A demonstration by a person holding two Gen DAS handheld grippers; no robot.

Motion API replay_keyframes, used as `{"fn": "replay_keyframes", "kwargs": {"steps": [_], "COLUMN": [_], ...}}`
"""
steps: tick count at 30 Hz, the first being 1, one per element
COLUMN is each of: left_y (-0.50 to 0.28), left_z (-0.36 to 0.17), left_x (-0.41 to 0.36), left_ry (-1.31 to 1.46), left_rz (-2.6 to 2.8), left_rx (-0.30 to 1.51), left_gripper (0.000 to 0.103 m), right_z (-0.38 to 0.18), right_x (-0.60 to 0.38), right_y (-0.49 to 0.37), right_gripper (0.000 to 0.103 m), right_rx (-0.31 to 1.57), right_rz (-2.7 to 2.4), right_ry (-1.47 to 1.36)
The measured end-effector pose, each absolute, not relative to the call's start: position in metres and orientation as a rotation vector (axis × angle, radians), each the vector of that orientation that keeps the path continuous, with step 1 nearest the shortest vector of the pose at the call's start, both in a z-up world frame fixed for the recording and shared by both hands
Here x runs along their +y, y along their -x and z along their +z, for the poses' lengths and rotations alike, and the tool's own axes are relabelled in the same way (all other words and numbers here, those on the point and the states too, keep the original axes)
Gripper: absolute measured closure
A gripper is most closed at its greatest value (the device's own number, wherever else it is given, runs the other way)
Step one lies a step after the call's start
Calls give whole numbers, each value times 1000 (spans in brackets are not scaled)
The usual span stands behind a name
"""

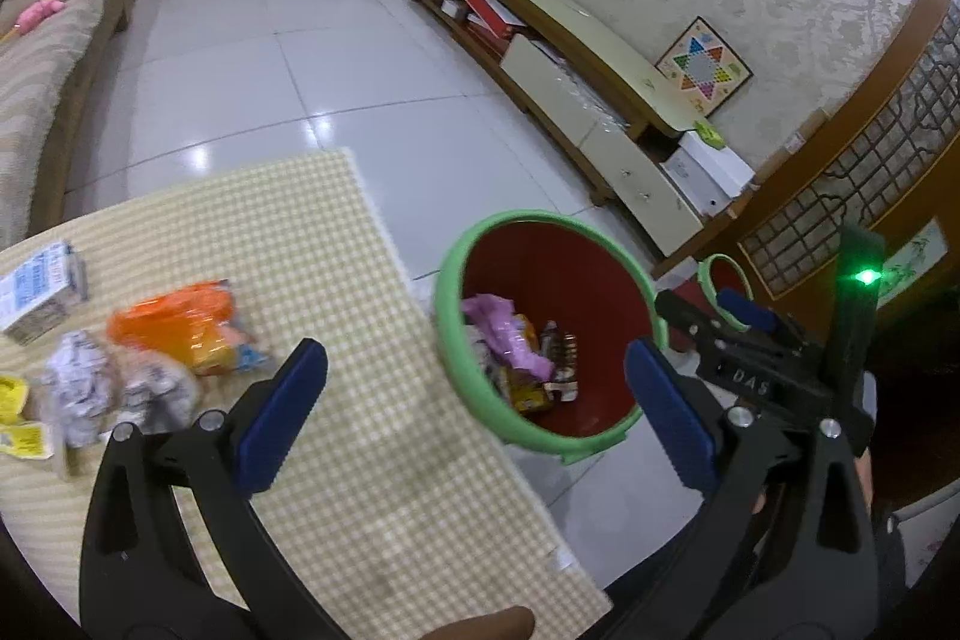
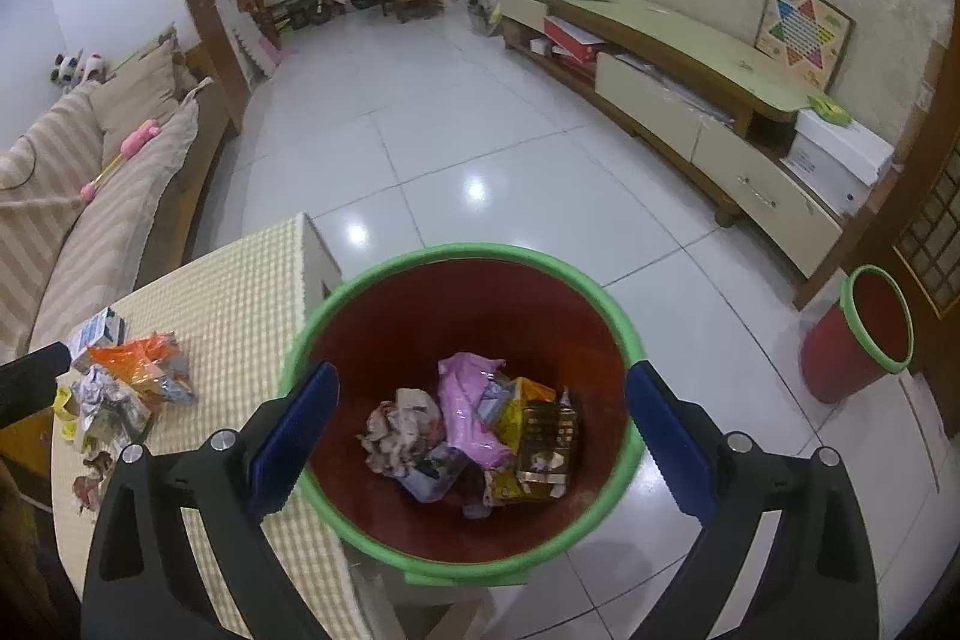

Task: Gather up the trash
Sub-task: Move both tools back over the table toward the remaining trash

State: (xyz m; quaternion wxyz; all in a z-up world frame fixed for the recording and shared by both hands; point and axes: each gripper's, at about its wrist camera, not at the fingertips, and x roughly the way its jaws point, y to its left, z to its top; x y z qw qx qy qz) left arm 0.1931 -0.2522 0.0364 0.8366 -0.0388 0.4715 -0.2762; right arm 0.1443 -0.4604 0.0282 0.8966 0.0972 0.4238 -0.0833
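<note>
A red bin with a green rim [image 2: 468, 253] stands on the floor beside the table and holds several wrappers [image 2: 474, 424]; it also shows in the left wrist view [image 1: 480, 376]. My right gripper [image 2: 477, 430] is open and empty right above the bin. My left gripper [image 1: 477, 400] is open and empty over the table's right edge. Loose trash lies on the checked tablecloth [image 1: 360, 340]: an orange wrapper [image 1: 180, 328], crumpled paper [image 1: 90, 388], a small carton [image 1: 42, 289] and yellow scraps [image 1: 15, 418]. The right gripper's body [image 1: 750, 340] shows past the bin.
A second red bin [image 2: 864, 334] stands by the wooden screen at right. A low TV cabinet [image 2: 690, 100] runs along the far wall. A striped sofa [image 2: 72, 196] is at left. White tile floor [image 2: 450, 160] lies between them.
</note>
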Motion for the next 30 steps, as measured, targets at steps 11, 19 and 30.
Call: {"fn": "replay_keyframes", "kwargs": {"steps": [11, 19, 30], "left_y": [-177, -150, -133], "left_z": [41, 24, 0], "left_x": [-170, -103, -10], "left_ry": [126, 112, 179], "left_rz": [-438, -329, -191], "left_rx": [978, 981, 995], "left_gripper": [6, 6, 6], "right_z": [26, 27, 15], "right_x": [-400, -351, -267], "right_y": [-147, -142, -139], "right_gripper": [10, 10, 8], "right_rx": [886, 871, 854], "right_rz": [-48, 78, 215], "right_ry": [-126, -110, -27]}}
